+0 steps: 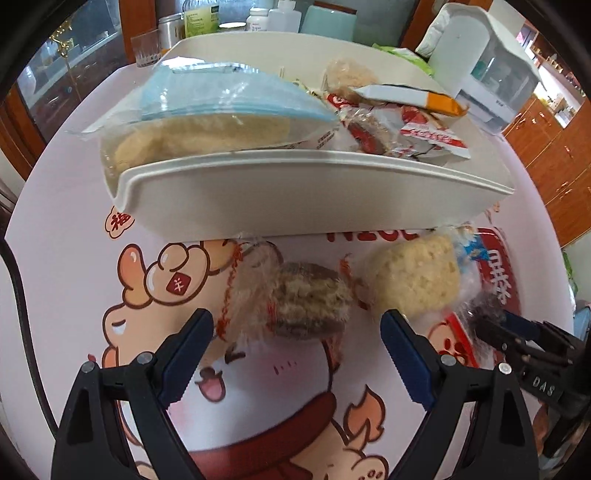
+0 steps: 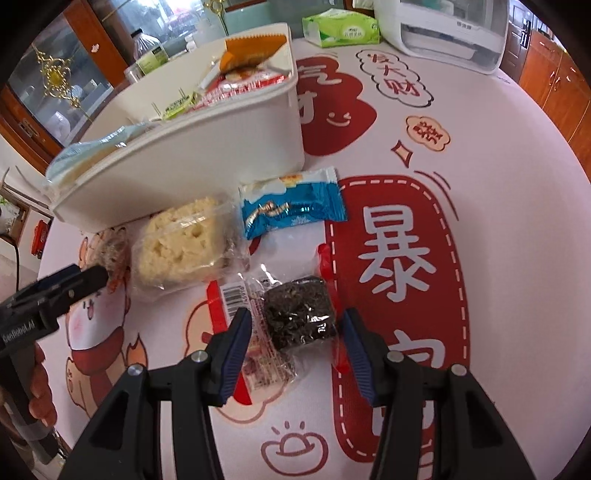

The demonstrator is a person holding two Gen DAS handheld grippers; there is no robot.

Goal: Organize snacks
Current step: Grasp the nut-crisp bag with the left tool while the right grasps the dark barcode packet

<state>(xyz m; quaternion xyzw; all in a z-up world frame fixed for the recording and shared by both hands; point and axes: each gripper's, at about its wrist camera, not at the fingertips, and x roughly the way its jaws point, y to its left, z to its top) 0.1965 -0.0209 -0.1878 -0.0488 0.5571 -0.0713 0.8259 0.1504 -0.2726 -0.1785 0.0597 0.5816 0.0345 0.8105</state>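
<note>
A white bin (image 1: 303, 192) (image 2: 207, 147) on the printed tablecloth holds several wrapped snacks, among them a large blue-topped pack (image 1: 221, 110). In front of it lie a brown wrapped cake (image 1: 299, 302), a pale yellow rice cake (image 1: 413, 277) (image 2: 181, 243), a blue packet (image 2: 291, 206) and a dark snack in clear wrap (image 2: 299, 317). My left gripper (image 1: 295, 354) is open, its jaws on either side of the brown cake, just short of it. My right gripper (image 2: 295, 350) is open, its jaws either side of the dark snack.
A white appliance (image 1: 491, 66) (image 2: 450, 29) stands at the table's far side with a green tissue pack (image 2: 340, 26). Bottles, a tin and a glass (image 1: 146, 48) stand behind the bin. Wooden cabinets surround the round table.
</note>
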